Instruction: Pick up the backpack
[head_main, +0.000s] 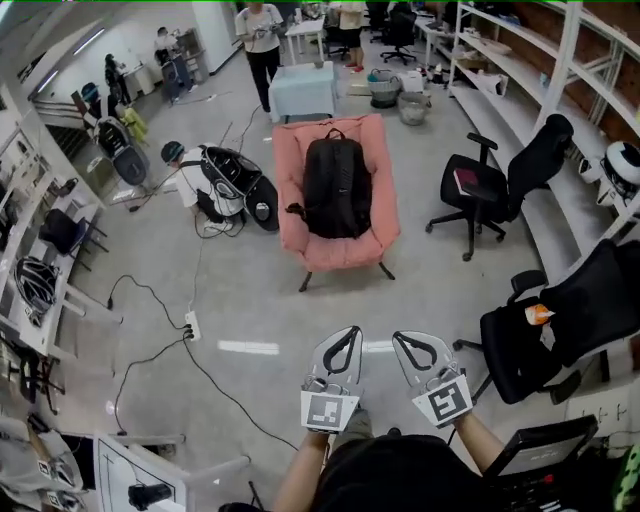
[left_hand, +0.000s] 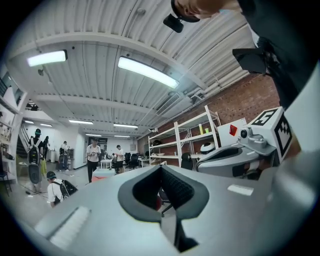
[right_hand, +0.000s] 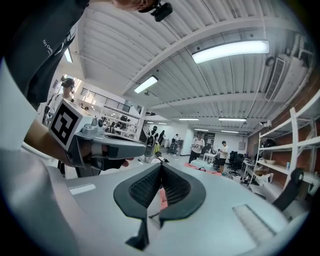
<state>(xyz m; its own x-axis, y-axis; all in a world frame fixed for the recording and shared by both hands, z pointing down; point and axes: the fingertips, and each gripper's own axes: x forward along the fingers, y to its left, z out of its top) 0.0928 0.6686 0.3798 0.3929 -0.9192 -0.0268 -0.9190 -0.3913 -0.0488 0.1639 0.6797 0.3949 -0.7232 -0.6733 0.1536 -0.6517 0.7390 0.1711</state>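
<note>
The person wears a black short-sleeved shirt (head_main: 390, 478), and the left gripper (head_main: 352, 333) and the right gripper (head_main: 400, 340) are both light grey pointed shells, each with a black rim around black ribbed pads (right_hand: 172, 190) and a white cube (head_main: 329, 410) with black square markers.

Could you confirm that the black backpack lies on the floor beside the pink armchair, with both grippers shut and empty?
Not quite: in the head view the black backpack lies on the pink armchair, not on the floor. The left gripper and right gripper are indeed shut and empty.
</note>
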